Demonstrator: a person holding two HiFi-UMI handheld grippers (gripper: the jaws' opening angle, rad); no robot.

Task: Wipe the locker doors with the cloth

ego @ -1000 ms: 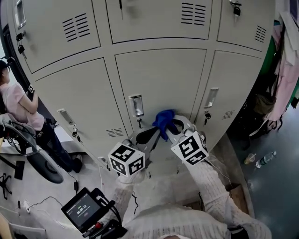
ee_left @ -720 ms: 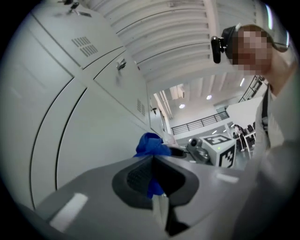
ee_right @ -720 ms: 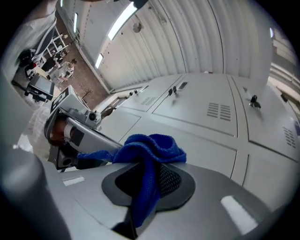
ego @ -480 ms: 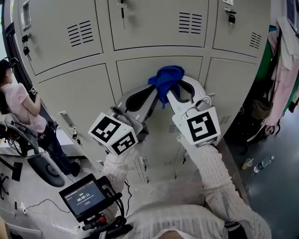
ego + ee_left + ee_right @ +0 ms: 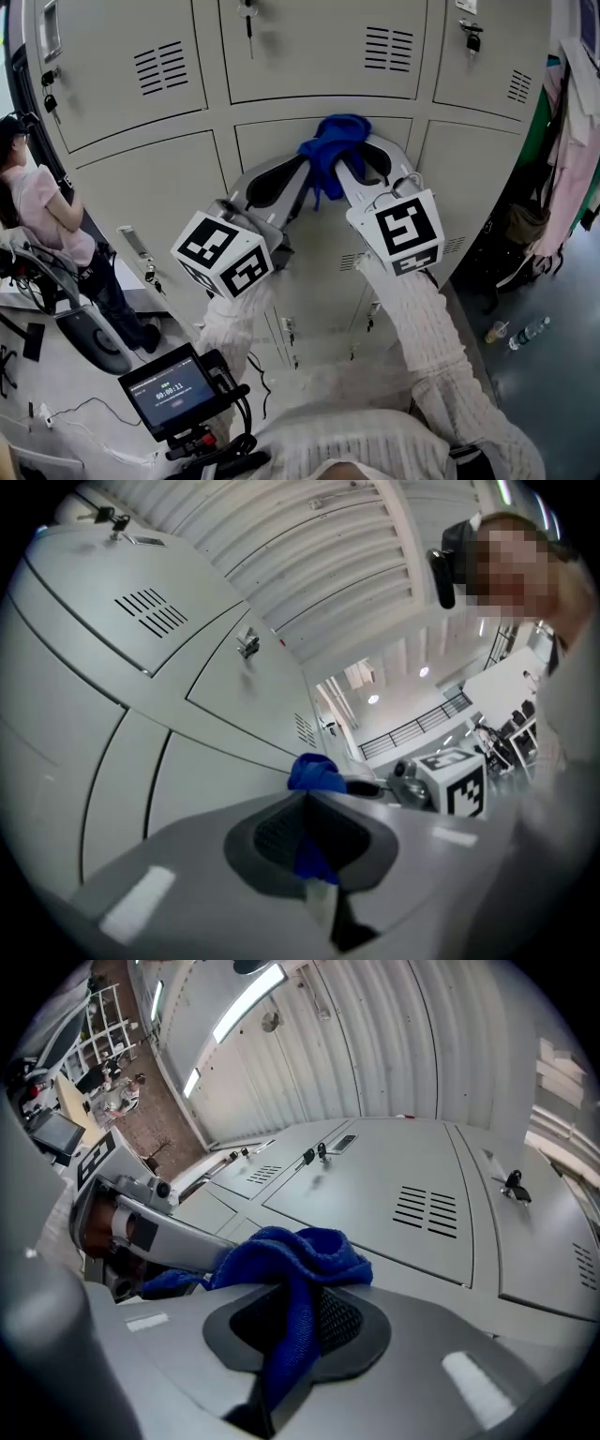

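We see left gripper [image 5: 309, 167] and right gripper [image 5: 344, 165] both clamped on bunched blue microfibre cloth [image 5: 333, 141]. Cloth at top edge of beige metal locker door [image 5: 314, 239], seemingly touching. Rest of door panel lies below cloth.

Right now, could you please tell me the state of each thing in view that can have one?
blue cloth: bunched, gripped from both sides.
left tool: shut on the blue cloth.
right tool: shut on the blue cloth.
locker doors: all closed.
key: hanging in the upper middle door's lock.
screen: lit.
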